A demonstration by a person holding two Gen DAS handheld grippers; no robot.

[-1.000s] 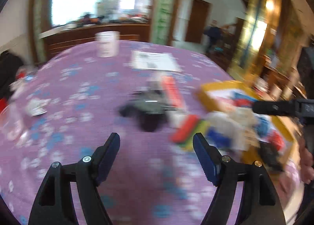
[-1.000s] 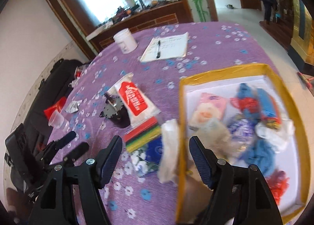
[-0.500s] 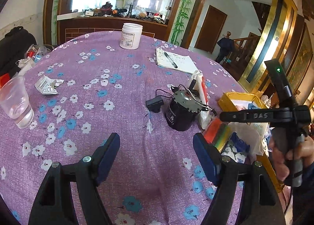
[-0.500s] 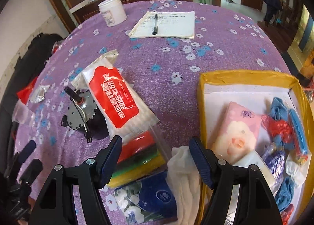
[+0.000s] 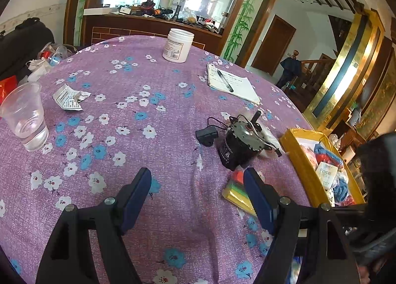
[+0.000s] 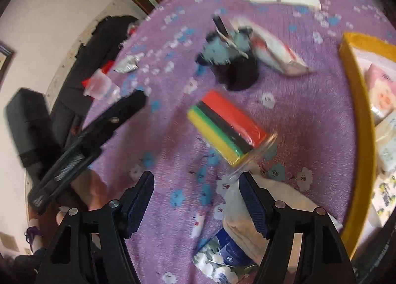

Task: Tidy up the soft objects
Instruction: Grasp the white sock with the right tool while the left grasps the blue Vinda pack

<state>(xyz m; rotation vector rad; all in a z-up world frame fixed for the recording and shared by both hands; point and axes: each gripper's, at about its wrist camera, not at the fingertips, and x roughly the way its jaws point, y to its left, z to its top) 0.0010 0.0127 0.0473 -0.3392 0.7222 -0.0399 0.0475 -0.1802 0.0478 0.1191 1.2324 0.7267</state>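
On the table [image 5: 138, 135], the yellow box [image 6: 358, 115] at my right already holds soft packs, while the sponge pack [image 6: 227, 123] lies outside it, beside the motor [image 5: 238, 147]. Both my right gripper [image 6: 195, 199] and left gripper [image 5: 198, 194] stand spread and empty. If I reach carelessly, I could snag the motor's wire [image 5: 215, 120], or the slick wrapper may slip from my pads.

both grippers [image 5: 196, 192] [image 6: 196, 196] apparently open, angled downward.
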